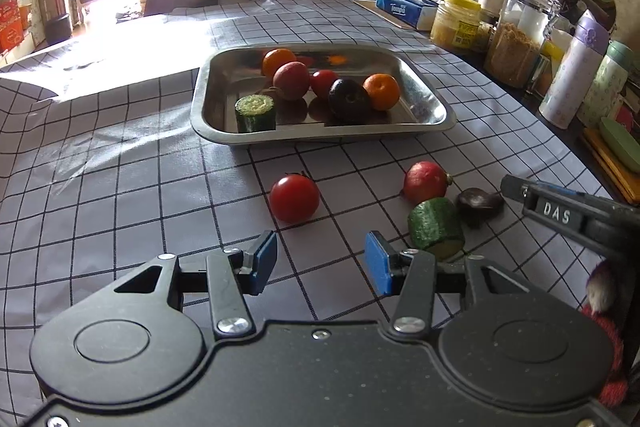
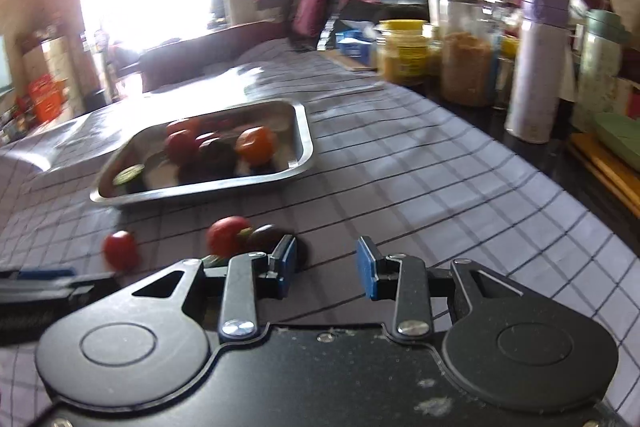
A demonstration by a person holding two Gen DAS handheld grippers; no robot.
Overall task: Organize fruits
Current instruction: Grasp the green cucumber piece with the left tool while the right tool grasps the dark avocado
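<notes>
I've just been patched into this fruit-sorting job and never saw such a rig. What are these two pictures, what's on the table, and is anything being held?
There is no robot arm: a person carries one hand-held gripper in each hand, each with a fisheye camera looking forward along its two blue-padded fingers. One picture is from the left hand-held gripper, the other from the right hand-held gripper. Both are open and hold nothing. On the checked tablecloth stands a metal tray that already holds several fruits and a cucumber piece. Still loose in front of it: a tomato, a red fruit, a cucumber chunk and a dark fruit. The right view is blurred.
</notes>
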